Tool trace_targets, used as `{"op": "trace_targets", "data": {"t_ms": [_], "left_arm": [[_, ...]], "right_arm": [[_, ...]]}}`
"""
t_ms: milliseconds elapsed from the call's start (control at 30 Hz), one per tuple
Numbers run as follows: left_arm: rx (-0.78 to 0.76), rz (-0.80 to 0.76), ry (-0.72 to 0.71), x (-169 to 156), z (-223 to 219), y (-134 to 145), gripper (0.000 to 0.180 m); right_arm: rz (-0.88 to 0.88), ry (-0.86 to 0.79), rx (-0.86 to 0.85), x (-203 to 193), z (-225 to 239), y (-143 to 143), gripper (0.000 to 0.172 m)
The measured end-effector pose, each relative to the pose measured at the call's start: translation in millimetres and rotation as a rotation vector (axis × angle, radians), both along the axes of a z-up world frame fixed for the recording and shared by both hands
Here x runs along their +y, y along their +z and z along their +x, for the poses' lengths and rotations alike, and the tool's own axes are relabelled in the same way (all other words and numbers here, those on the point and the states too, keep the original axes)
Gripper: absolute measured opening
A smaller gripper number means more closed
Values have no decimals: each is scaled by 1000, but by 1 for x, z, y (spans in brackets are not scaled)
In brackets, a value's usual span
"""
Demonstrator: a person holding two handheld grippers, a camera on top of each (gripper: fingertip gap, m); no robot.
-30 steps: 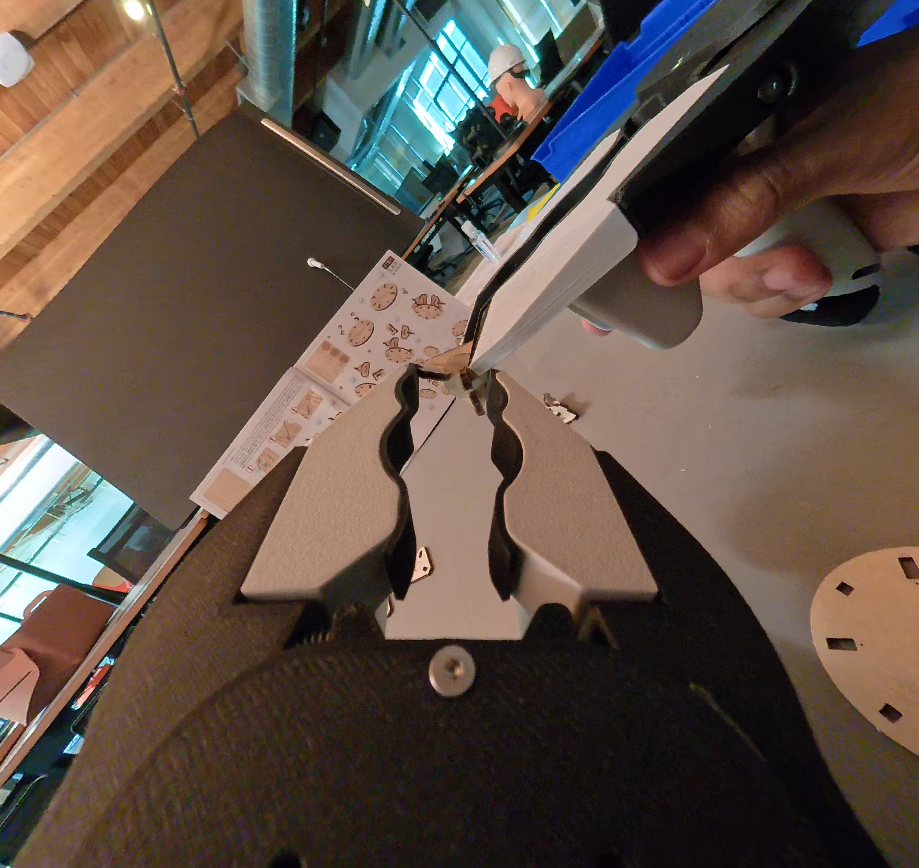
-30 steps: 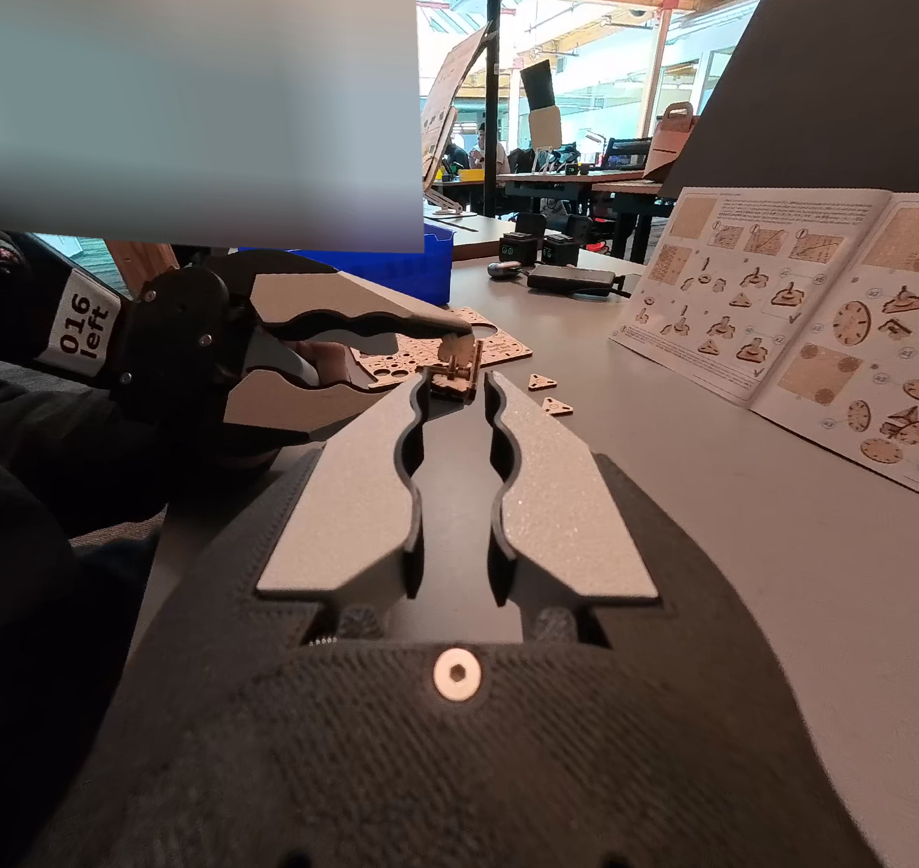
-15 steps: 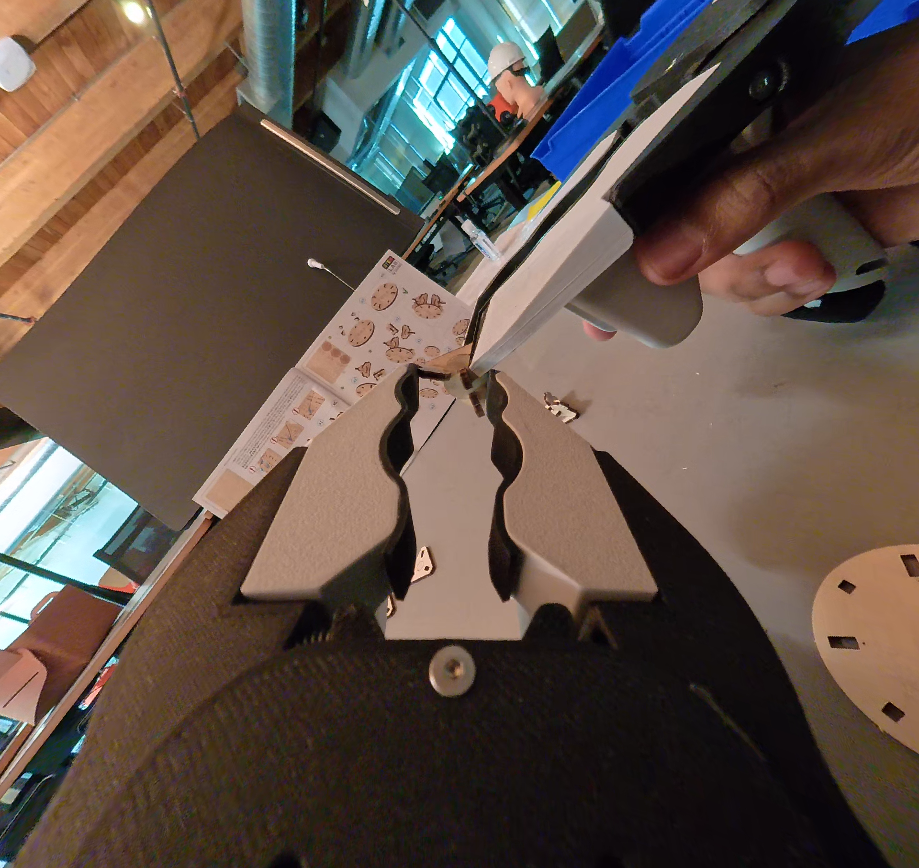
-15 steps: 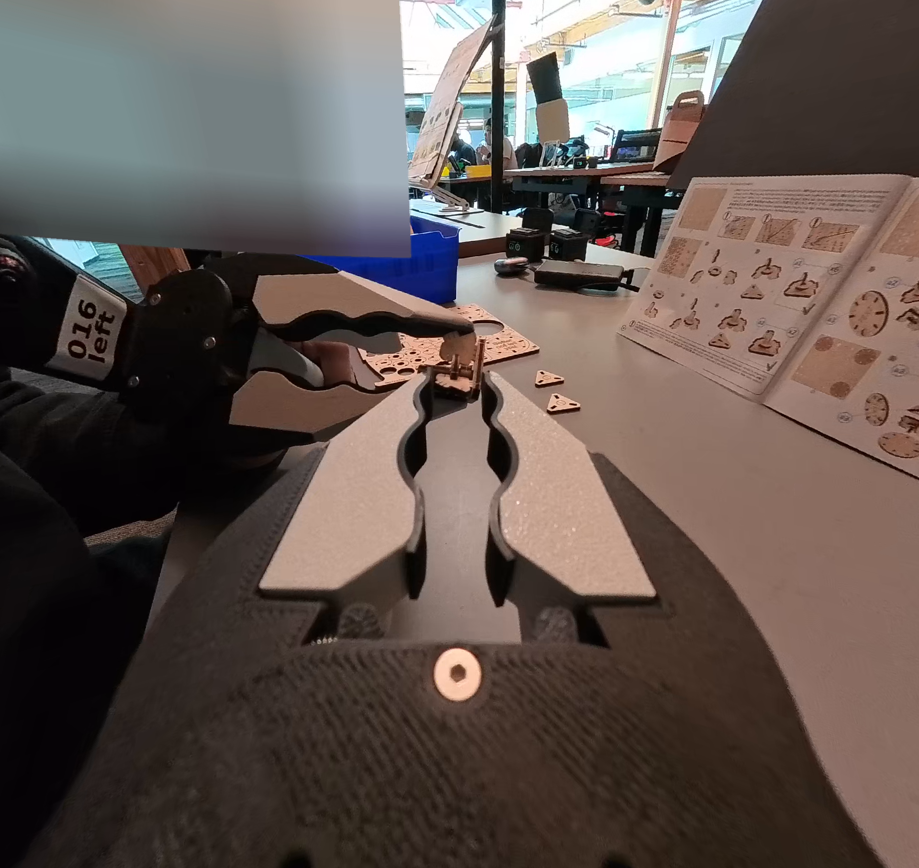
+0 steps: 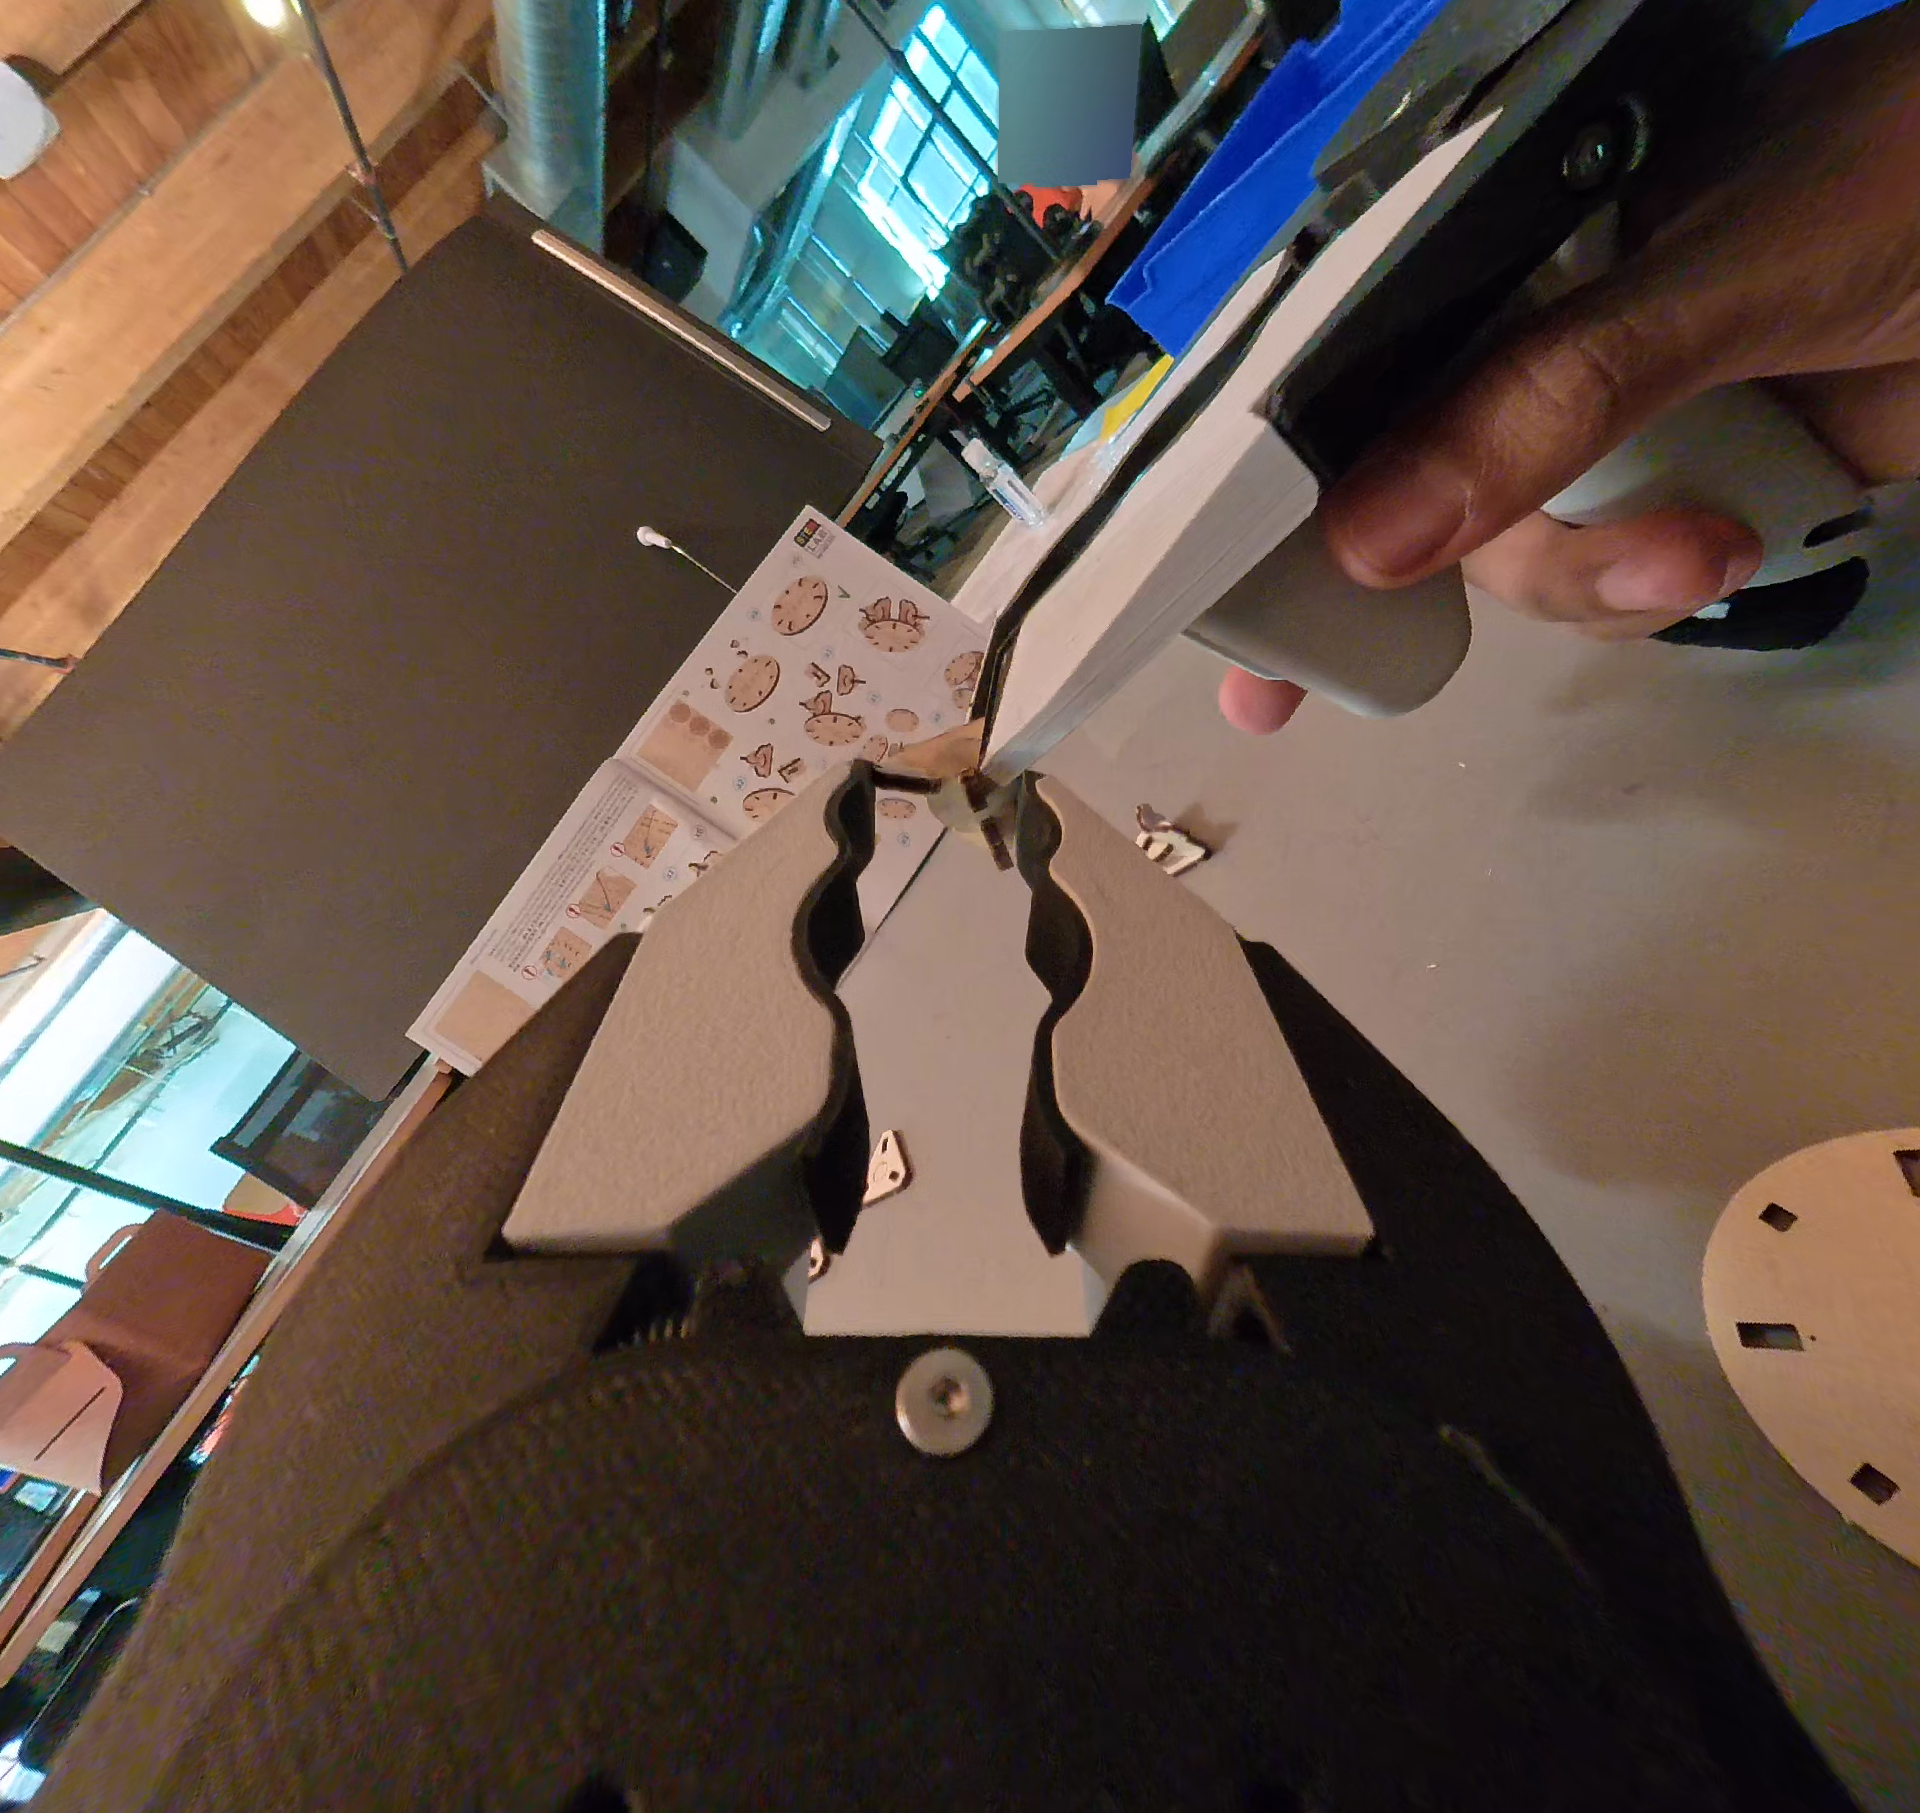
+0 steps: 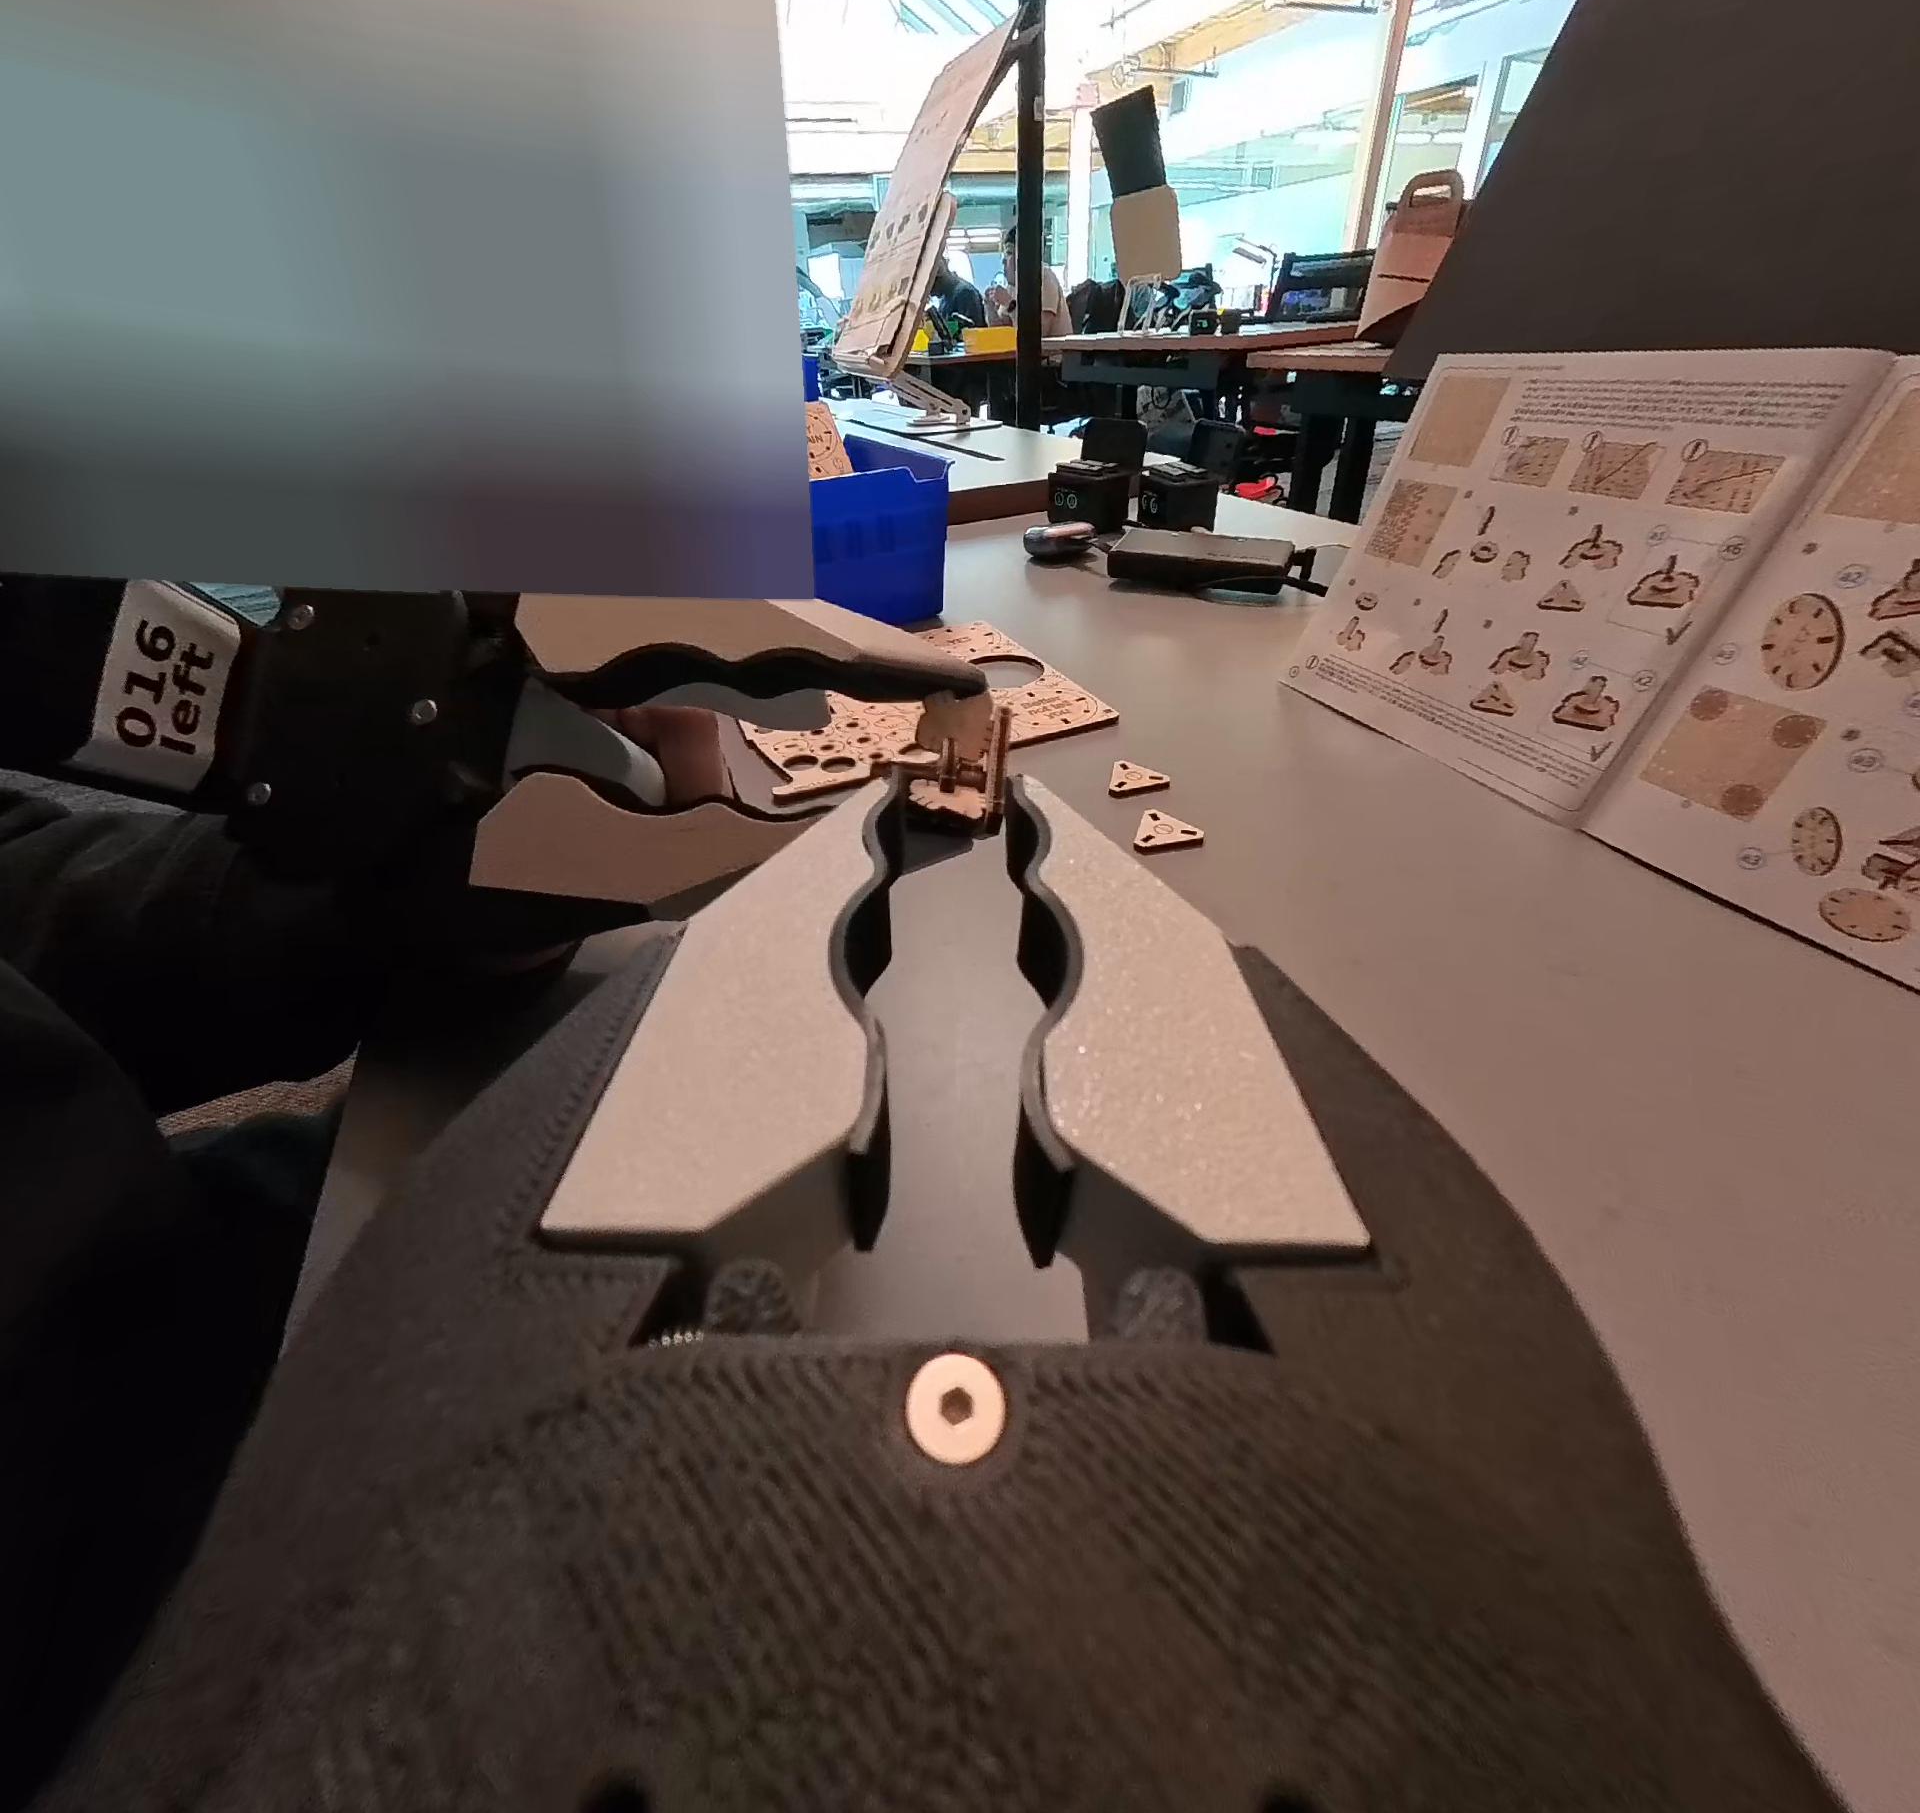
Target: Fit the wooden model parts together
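**Both grippers meet on one small wooden assembly**

Your right gripper point(image 6: 951, 792) is narrowly parted, both pads pressed on the small wooden assembly point(image 6: 961, 776) above the grey table point(image 6: 1455, 932). Your left gripper point(image 5: 951, 787), slightly wider, clamps the same assembly top and bottom. Against a second ago, the right jaws have narrowed slightly. Behind, a blue bin point(image 6: 883, 537) stands; its contents are hidden.
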State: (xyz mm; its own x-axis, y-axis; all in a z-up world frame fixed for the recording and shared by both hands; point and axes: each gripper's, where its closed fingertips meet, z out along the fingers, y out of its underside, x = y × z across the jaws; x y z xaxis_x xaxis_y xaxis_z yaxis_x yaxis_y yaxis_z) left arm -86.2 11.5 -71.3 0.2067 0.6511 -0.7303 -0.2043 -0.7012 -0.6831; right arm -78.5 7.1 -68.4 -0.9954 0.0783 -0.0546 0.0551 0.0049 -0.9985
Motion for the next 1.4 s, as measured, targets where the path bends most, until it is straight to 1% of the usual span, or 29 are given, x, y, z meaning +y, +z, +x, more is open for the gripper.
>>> {"op": "trace_targets", "data": {"t_ms": [300, 733, 967, 1133, 1267, 1400], "left_arm": [[-11, -2, 6, -1, -1, -2, 26], [-7, -3, 5, 0, -1, -2, 26], [-4, -5, 0, 1, 0, -1, 26], [1, -10, 3, 1, -1, -1, 26], [2, -12, 4, 1, -1, -1, 26], [4, -16, 3, 1, 0, -1, 26]], "right_arm": [[0, -8, -64, 0, -6, -3, 25], [-18, 54, -162, -1, -2, -3, 24], [-17, 57, -153, -1, -1, -3, 20], [-10, 45, -113, -1, -1, -3, 16], [-4, 22, -56, -1, -2, -3, 17], [0, 30, -62, 0, -1, -3, 17]]}}
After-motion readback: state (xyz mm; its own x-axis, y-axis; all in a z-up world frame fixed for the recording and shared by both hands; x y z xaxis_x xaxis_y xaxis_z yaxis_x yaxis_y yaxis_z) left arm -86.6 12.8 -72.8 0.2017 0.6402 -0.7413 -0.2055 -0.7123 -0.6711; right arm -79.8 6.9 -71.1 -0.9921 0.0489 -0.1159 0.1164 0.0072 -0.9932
